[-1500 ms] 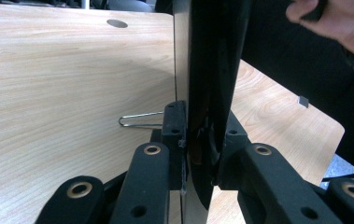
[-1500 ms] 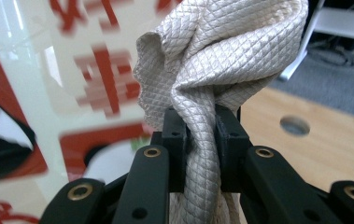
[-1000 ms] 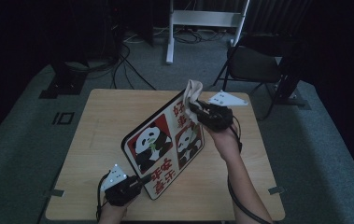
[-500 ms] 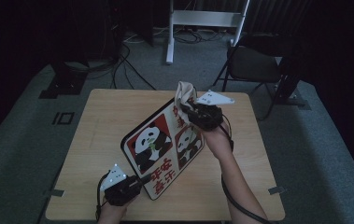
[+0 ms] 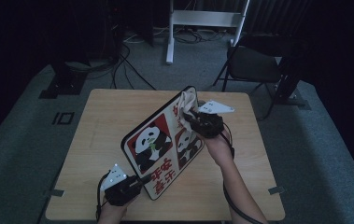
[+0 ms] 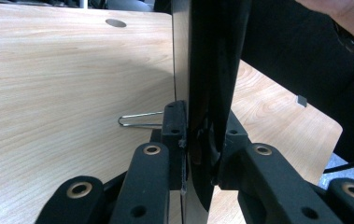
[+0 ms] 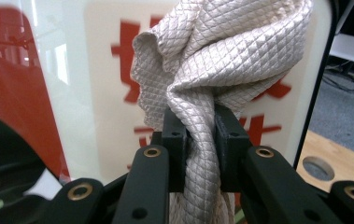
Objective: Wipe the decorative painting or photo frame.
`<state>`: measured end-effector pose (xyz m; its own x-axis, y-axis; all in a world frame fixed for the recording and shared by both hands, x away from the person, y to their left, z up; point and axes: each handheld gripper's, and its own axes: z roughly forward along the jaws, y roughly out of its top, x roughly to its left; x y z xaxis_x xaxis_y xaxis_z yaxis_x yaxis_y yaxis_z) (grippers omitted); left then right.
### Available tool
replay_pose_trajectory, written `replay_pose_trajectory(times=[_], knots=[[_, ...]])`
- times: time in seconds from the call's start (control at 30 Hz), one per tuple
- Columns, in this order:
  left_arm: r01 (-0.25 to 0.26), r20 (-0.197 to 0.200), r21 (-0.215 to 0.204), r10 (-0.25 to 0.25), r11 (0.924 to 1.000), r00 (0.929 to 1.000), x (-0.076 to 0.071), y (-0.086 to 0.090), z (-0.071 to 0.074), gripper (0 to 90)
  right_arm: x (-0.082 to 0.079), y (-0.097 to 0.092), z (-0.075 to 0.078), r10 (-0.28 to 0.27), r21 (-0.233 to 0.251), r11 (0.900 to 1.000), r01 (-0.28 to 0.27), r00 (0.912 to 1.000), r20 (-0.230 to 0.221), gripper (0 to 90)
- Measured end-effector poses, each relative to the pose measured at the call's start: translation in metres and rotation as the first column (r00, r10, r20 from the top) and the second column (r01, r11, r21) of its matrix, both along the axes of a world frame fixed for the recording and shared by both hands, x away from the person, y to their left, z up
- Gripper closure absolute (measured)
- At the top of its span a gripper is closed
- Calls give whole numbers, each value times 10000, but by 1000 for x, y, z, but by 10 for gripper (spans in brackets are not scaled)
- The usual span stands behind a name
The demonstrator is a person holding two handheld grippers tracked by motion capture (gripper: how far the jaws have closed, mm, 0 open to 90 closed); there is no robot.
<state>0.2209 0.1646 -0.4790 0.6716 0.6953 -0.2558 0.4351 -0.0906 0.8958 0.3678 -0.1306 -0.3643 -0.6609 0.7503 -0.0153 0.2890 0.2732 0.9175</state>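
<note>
A flat board point(image 5: 153, 142) printed with pandas and red characters stands tilted on its edge on the wooden table point(image 5: 100, 116). My left gripper point(image 5: 143, 180) is shut on its near lower corner; in the left gripper view my jaws point(image 6: 201, 135) clamp the board's dark edge point(image 6: 212, 70). My right gripper point(image 5: 192, 116) is shut on a bunched beige quilted cloth point(image 5: 186, 100), which lies against the board's upper end. In the right gripper view the cloth point(image 7: 221, 60) bulges out above the jaws point(image 7: 201, 135), in front of the glossy printed face point(image 7: 48, 84).
A thin wire clip point(image 6: 137, 120) lies on the table beside the board's base, and a round hole point(image 6: 115, 23) sits in the far tabletop. Behind the table stand a dark folding chair point(image 5: 254, 65) and a white stand point(image 5: 202, 18), with cables on the floor.
My right gripper with the cloth has shifted slightly left and down over the board's upper end. The left gripper and the board's lower corner have stayed put.
</note>
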Motion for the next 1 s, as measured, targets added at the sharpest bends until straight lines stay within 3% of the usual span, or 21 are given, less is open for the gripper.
replay_pose_trajectory(times=[0.73,1.0], knots=[[10,3,-20,-10,10000,10000,0,0,0,787,-5,-16,-52,-124,-408,9991,88,9959,-896,771],[18,-8,-50,-18,10000,10000,0,0,0,786,-7,-23,-75,-290,-455,9987,230,9905,-1347,771]])
